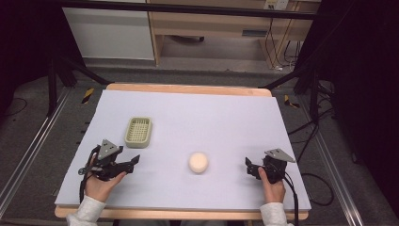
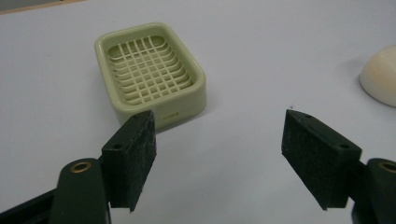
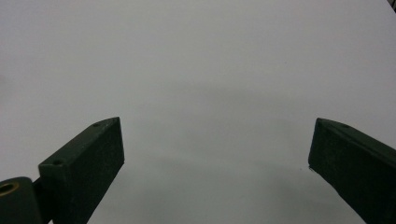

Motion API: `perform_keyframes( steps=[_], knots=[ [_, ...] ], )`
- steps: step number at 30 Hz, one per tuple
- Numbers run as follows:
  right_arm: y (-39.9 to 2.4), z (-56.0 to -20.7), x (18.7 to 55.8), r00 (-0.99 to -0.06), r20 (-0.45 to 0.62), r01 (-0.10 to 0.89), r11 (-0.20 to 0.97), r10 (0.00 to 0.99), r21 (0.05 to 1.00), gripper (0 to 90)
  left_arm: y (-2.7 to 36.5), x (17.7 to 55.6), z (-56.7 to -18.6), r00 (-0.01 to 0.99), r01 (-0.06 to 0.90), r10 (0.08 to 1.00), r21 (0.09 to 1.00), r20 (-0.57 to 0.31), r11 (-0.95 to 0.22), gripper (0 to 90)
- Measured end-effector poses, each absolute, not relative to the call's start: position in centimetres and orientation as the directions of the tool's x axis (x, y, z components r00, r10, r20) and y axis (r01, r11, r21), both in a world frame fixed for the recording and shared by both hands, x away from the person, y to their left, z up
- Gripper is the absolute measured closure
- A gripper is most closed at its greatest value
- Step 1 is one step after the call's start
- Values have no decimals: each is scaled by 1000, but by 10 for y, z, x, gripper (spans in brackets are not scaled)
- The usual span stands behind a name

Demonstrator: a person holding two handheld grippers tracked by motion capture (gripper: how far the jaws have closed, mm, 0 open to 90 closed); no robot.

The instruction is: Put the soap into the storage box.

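Note:
A pale green soap dish [image 1: 138, 132] with a grid bottom sits left of the table's middle; in the left gripper view the soap dish [image 2: 150, 73] lies empty just beyond the jaws. A cream rounded soap bar [image 1: 198, 162] rests on the mat near the centre, and the soap bar [image 2: 380, 77] shows at the right edge of the left gripper view. My left gripper [image 1: 134, 163] is held low near the front left, open, with nothing between its pads [image 2: 135, 156]. My right gripper [image 1: 249, 167] is at the front right, open over bare mat, its pads [image 3: 91, 161] wide apart.
A light grey mat [image 1: 211, 117] covers the wooden table. Black frame legs [image 1: 310, 89] and cables [image 1: 306, 141] stand off the table's right side. Wooden furniture [image 1: 211, 28] stands beyond the far edge.

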State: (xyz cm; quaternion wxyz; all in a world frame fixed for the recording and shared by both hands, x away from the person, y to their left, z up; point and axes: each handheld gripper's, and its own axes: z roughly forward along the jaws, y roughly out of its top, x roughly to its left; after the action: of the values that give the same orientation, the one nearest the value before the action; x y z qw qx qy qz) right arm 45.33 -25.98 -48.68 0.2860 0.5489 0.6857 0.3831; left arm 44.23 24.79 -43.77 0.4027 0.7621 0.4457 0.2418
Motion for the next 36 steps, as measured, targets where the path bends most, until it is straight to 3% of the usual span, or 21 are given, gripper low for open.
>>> perform_keyframes(
  steps=[36],
  knots=[
    [-260,-487,453,-243,25,531,112,970,840,38,197,452,-439,577,462,816,815,24,-350,246]
  ],
)
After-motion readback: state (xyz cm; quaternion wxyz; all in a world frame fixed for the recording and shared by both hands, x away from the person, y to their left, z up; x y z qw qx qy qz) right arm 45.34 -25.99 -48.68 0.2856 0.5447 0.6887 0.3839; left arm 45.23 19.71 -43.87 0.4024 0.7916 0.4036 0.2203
